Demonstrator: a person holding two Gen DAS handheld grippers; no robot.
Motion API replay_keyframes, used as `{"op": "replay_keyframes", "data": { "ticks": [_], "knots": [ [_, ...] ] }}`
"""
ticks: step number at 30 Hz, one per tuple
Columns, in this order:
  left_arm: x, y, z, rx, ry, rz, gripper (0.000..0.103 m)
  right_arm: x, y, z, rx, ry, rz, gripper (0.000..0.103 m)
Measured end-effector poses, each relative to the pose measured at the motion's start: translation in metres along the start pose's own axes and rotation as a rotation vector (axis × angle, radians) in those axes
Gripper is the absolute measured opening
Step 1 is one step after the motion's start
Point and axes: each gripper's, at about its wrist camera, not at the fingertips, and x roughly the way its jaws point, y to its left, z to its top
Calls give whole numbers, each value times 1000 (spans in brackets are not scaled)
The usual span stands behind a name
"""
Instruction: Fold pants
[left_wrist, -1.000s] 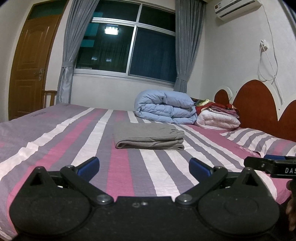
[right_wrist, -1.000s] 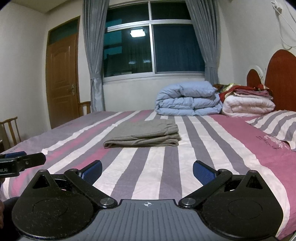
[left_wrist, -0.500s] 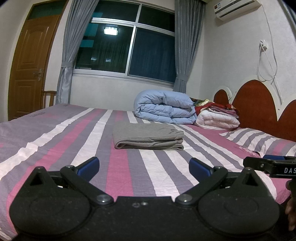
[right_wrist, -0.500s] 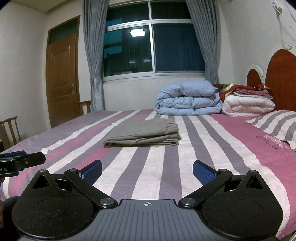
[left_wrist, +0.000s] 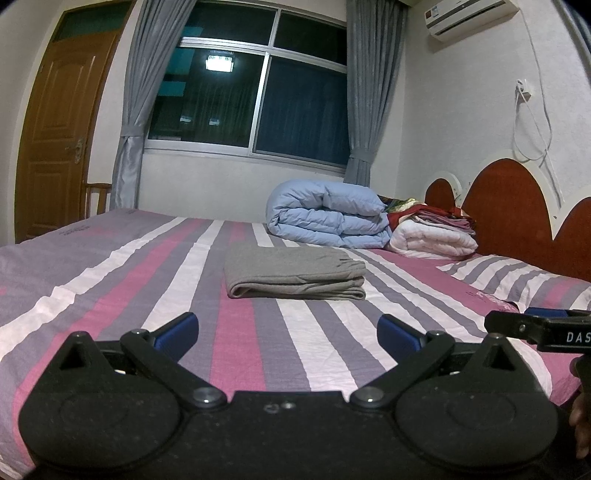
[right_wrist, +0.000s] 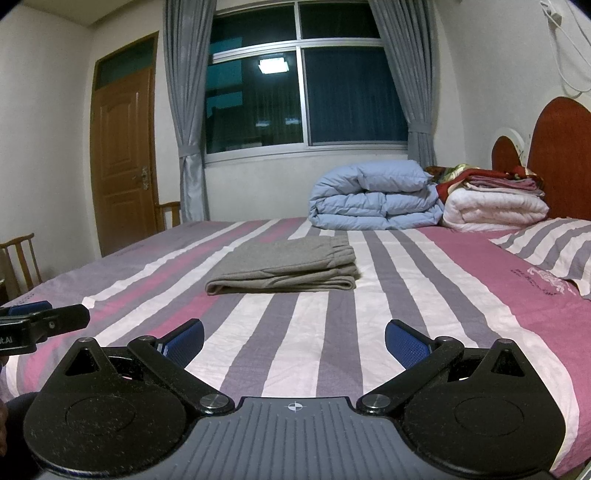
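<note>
On the striped bed (left_wrist: 110, 280), the grey pants (left_wrist: 291, 271) lie folded in a flat bundle, in front of a rolled blue duvet (left_wrist: 328, 214). The left claw (left_wrist: 288, 328) and right claw (right_wrist: 295, 336) hover near the bed's edge, well apart from the pants, both spread wide and holding nothing.

You can read "DAS" on the right gripper (left_wrist: 546, 326) body | "t.AI" on the left gripper (right_wrist: 33, 325) body | pillow (right_wrist: 554, 254) print too small for you to read
</note>
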Motion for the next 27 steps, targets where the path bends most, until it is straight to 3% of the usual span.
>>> {"op": "replay_keyframes", "data": {
  "ticks": [18,27],
  "knots": [
    [-1,1,1,3,-4,-6,97,1,4,-4,-1,-2,-2,103],
    [-2,2,3,28,-28,-56,95,1,5,-4,-2,-2,-2,103]
  ]
}}
